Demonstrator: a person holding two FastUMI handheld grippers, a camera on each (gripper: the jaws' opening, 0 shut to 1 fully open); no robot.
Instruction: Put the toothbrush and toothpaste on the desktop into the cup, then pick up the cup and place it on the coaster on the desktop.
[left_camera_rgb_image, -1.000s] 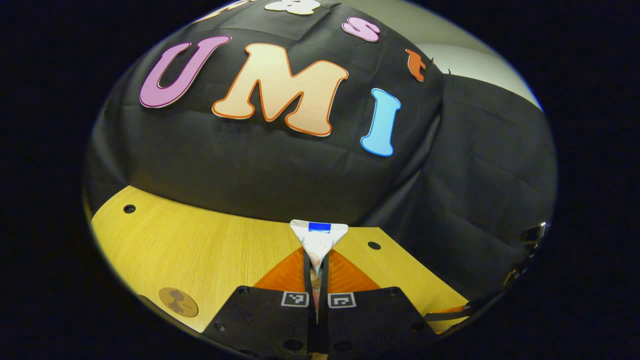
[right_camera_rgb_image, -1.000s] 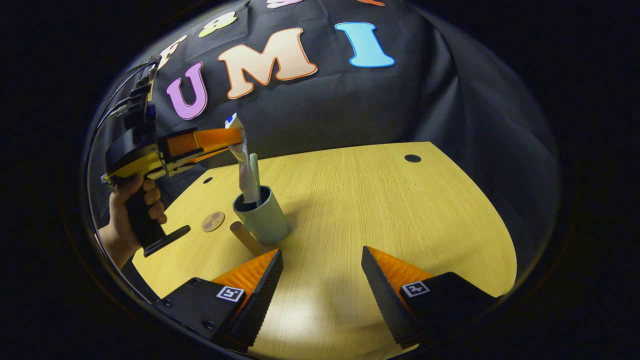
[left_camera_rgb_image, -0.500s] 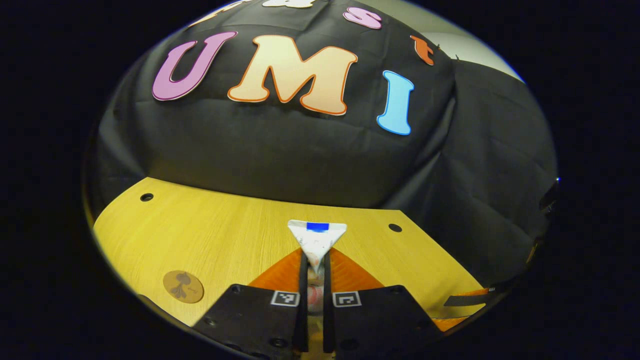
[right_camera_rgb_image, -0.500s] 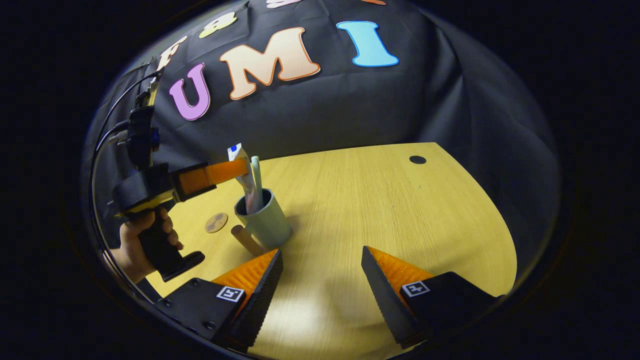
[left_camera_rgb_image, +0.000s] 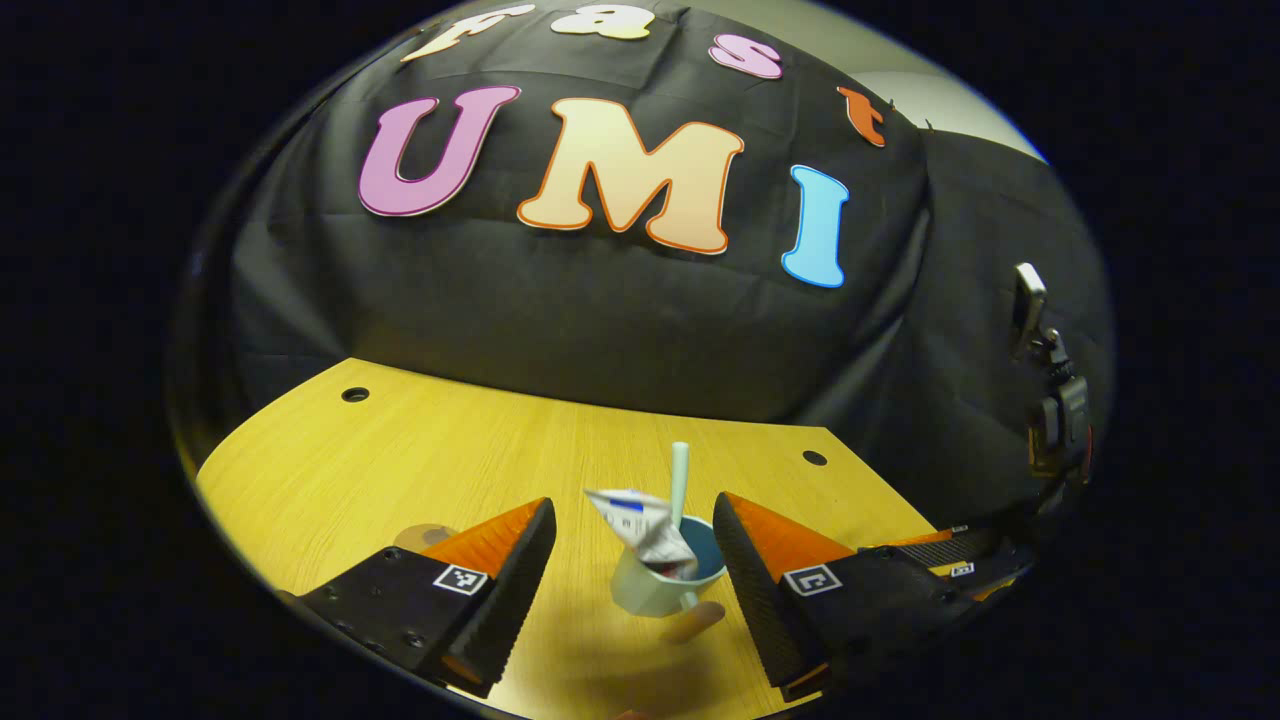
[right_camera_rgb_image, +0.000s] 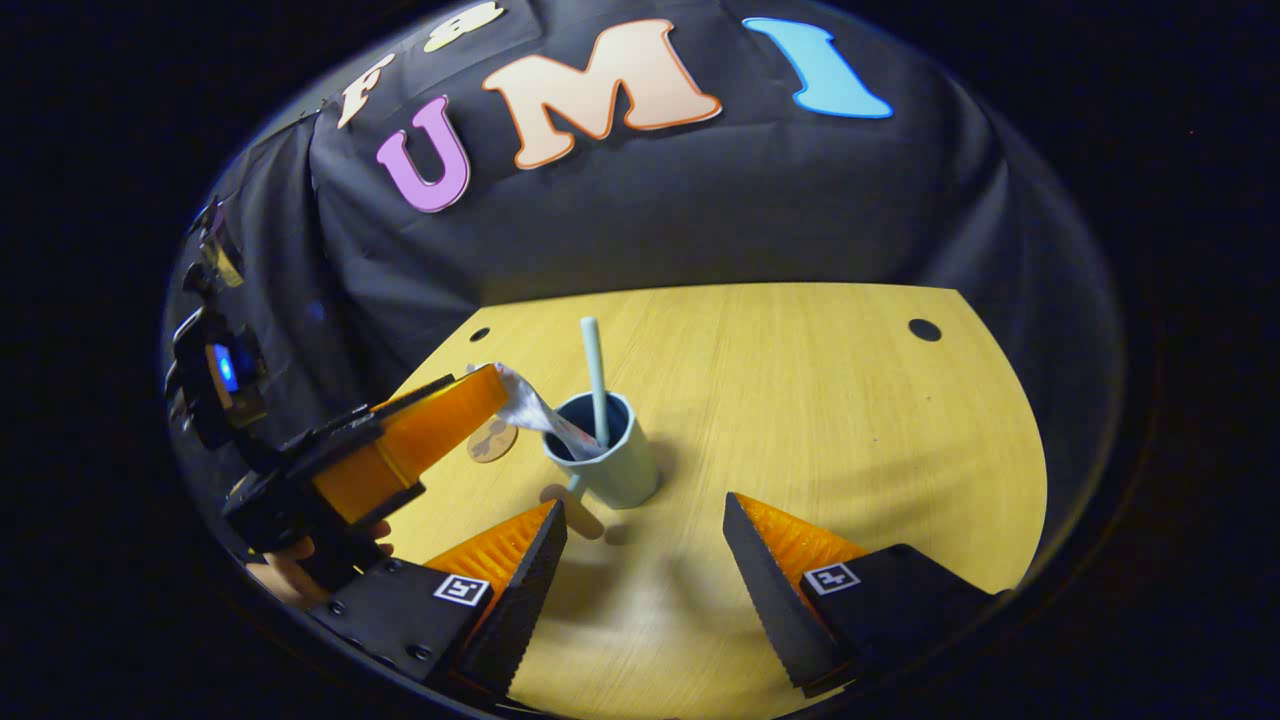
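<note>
1. Your left gripper: fingers spread wide, gripping nothing. The cup stands between its fingertips, toothpaste leaning out to the left, toothbrush upright.
2. The coaster lies on the desktop, beyond your right gripper's left finger, just left of the cup.
3. Your right gripper: wide open, empty; the cup sits just ahead of its left fingertip.
</note>
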